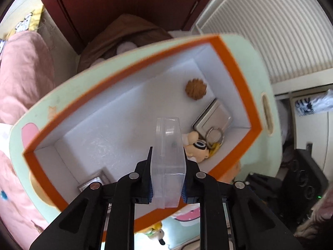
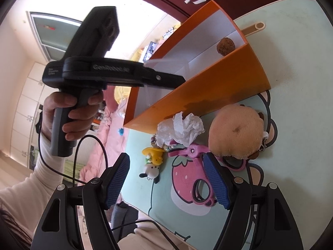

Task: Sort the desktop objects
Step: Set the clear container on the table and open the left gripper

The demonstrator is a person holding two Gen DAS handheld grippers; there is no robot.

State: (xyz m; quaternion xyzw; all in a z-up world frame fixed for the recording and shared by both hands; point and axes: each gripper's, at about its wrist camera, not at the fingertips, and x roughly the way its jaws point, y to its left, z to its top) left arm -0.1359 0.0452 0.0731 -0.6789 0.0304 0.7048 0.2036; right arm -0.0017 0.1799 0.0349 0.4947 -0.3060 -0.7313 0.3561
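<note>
My left gripper (image 1: 167, 152) is shut on a clear plastic case (image 1: 168, 145), which it holds on edge above the open orange box (image 1: 229, 62). The box's white inside holds a walnut (image 1: 196, 89), a silver metal case (image 1: 212, 116) with a key ring, a small doll figure (image 1: 197, 145) and a small silver item (image 1: 93, 182) in a corner. In the right wrist view a hand holds the left gripper (image 2: 164, 79) over the orange box (image 2: 208, 95). My right gripper (image 2: 166, 160) hangs open above the table, with nothing between its blue pads.
On the mint cartoon-print table (image 2: 291, 83), in front of the box, lie a crumpled tissue (image 2: 181, 129), a pink clip (image 2: 191, 151), a tan plush bun (image 2: 235, 133), a yellow and white toy charm (image 2: 154, 162) and pink scissors (image 2: 201, 189). Pink bedding lies beyond the table's left edge.
</note>
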